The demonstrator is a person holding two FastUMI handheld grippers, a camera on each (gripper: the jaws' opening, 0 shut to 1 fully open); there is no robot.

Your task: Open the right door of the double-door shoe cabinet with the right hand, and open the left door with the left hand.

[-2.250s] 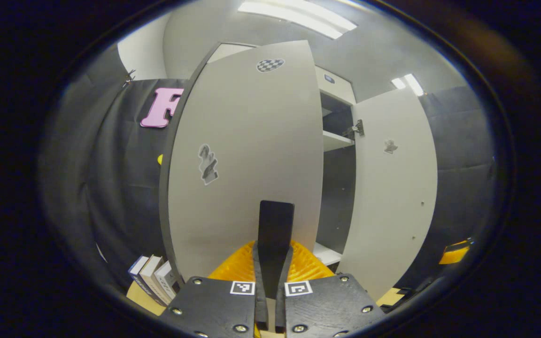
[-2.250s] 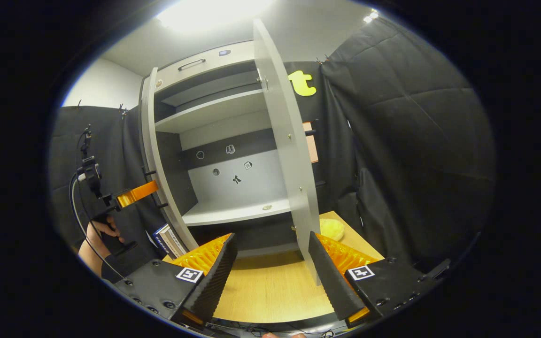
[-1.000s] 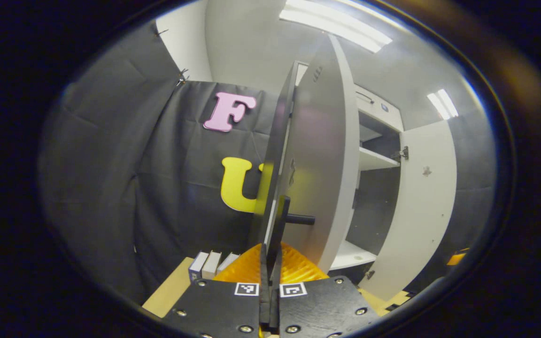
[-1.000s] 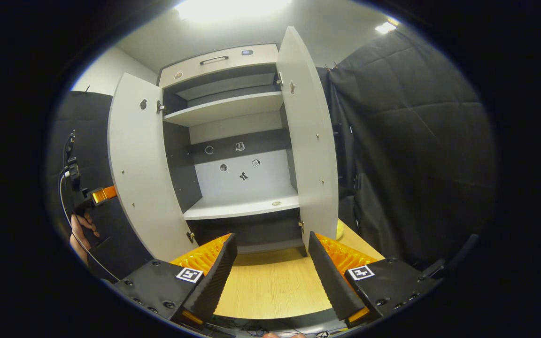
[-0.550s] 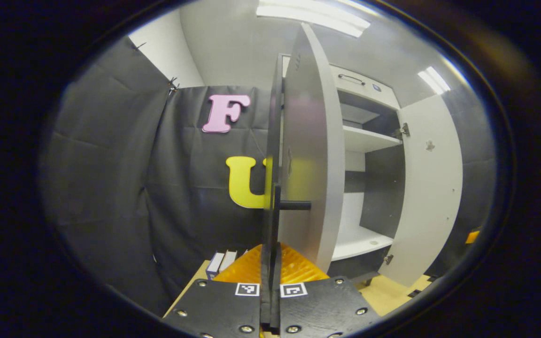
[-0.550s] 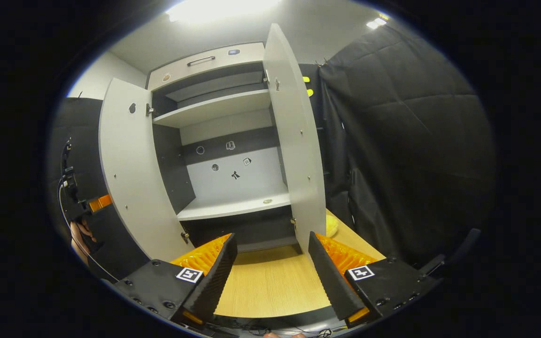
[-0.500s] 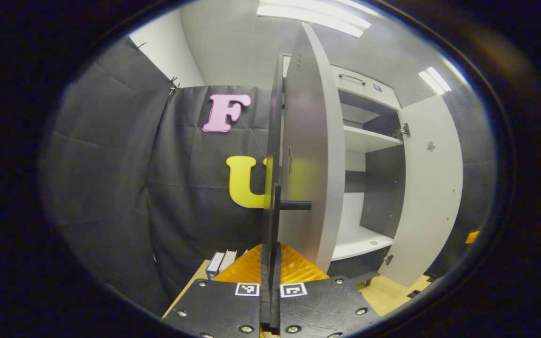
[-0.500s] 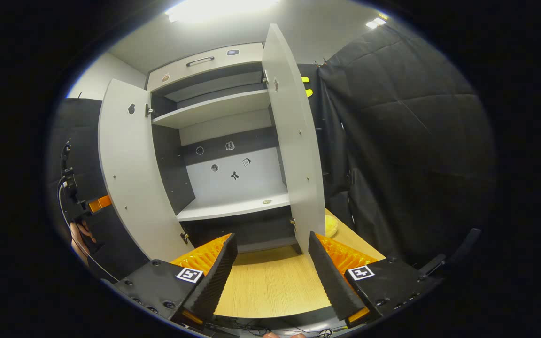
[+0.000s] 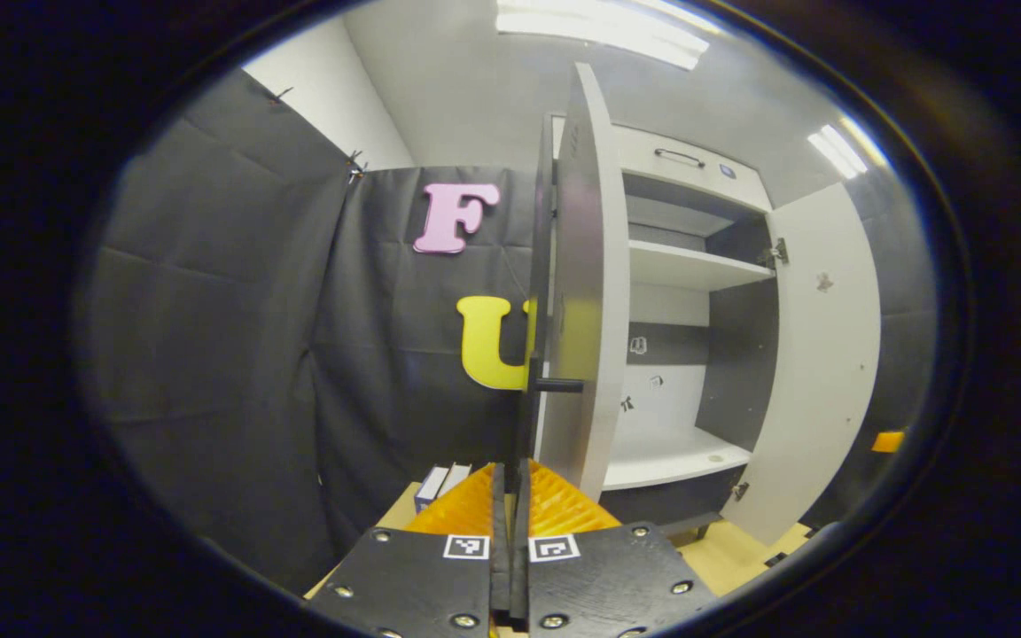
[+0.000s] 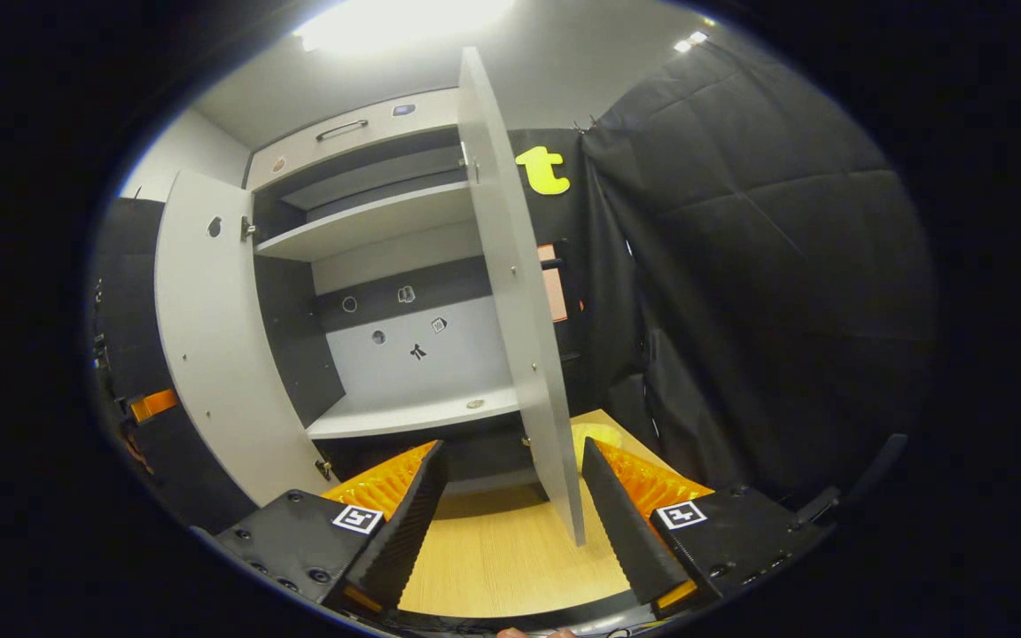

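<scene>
Now the shoe cabinet (image 10: 404, 266) stands at the back of the worktop (image 10: 510, 567) with both doors swung out. My left gripper (image 9: 509, 496) has its jaws pressed together on the handle (image 9: 524, 416) of the left door (image 9: 586, 283), seen edge-on. My right gripper (image 10: 510, 509) hangs with jaws wide apart, empty, the right door (image 10: 510, 292) rising between them but touching neither.
</scene>
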